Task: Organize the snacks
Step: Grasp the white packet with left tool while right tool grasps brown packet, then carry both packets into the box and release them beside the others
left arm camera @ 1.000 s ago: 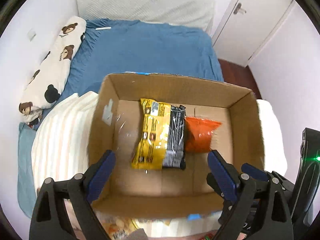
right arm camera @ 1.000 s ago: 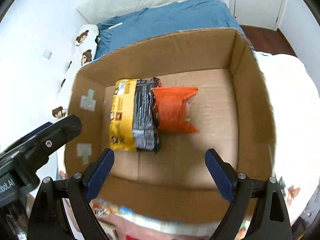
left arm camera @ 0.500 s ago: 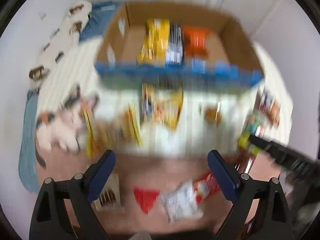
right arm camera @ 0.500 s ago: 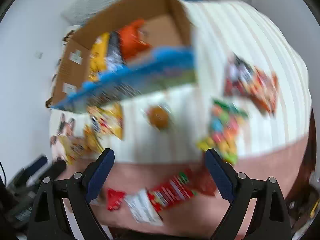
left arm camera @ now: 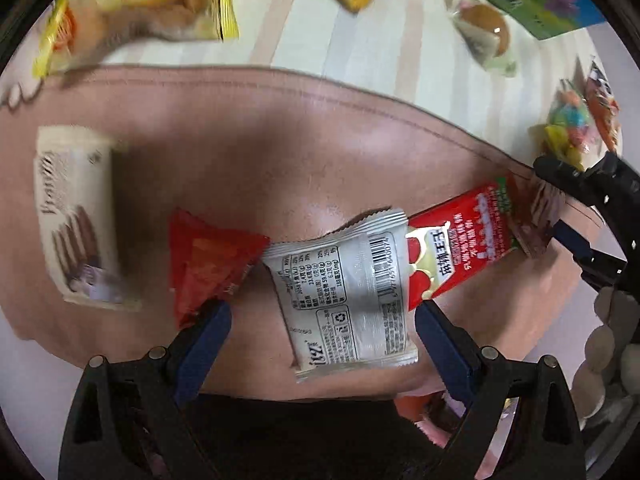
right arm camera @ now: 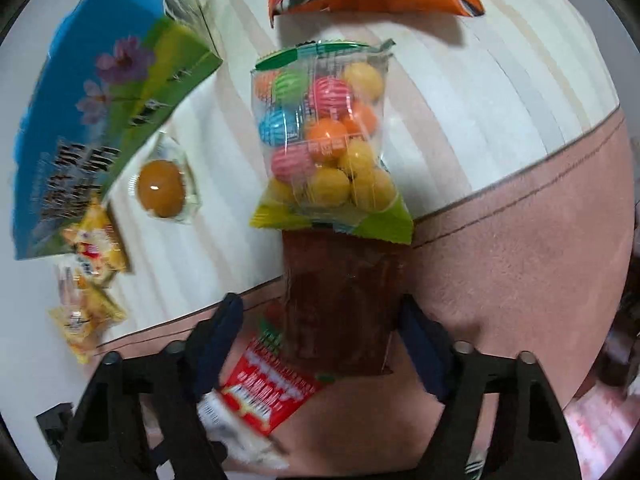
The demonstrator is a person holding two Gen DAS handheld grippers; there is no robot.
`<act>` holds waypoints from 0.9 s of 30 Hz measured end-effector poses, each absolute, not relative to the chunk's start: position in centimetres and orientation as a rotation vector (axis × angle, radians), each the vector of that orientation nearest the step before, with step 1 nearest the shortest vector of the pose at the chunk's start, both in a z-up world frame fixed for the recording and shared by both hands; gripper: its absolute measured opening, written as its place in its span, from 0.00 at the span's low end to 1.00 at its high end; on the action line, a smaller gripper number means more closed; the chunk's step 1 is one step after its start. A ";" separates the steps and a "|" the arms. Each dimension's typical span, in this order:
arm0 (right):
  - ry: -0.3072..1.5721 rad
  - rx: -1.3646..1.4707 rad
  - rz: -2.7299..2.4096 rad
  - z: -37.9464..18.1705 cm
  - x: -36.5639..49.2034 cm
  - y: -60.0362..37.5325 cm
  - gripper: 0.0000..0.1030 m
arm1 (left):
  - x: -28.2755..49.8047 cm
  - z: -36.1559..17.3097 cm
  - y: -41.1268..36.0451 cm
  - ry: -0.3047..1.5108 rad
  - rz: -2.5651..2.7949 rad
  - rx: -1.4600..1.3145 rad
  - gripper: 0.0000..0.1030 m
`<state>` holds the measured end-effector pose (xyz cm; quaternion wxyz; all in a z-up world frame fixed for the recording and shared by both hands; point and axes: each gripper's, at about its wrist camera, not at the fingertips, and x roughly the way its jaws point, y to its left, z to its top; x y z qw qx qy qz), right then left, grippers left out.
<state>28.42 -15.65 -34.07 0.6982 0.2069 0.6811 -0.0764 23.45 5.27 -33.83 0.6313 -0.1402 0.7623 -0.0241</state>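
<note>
The left tool [left arm camera: 320,332] hangs wide over the silver packet [left arm camera: 348,296]. The right tool [right arm camera: 320,340], jaws just closing, straddles a dark brown packet [right arm camera: 340,304] beside it, seemingly not gripped yet.

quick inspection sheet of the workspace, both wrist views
surface: pink blanket meeting a cream striped cover
job's things: white packet, red triangular pack, red sachet, dark brown packet, bag of coloured balls, printed box
clutter: yellow and orange snack bags at the edges, blurred
grippers: left tongs open around the white packet; right tongs have just been closing, either side of the dark brown packet, contact unclear
cables: nothing seen
surroundings: nothing seen
</note>
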 end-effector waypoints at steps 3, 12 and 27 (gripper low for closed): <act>1.505 0.350 -0.172 -34.2 28.0 -15.1 0.57 | 23.4 -35.0 4.8 1.778 -0.061 -0.349 0.91; 1.600 0.166 -0.023 -34.0 23.6 -15.0 0.57 | 23.2 -36.8 5.2 1.767 -0.049 -0.383 0.81; 1.590 0.158 -0.097 -36.9 20.6 -14.5 0.57 | 26.1 -34.3 3.0 1.622 -0.055 -0.082 0.70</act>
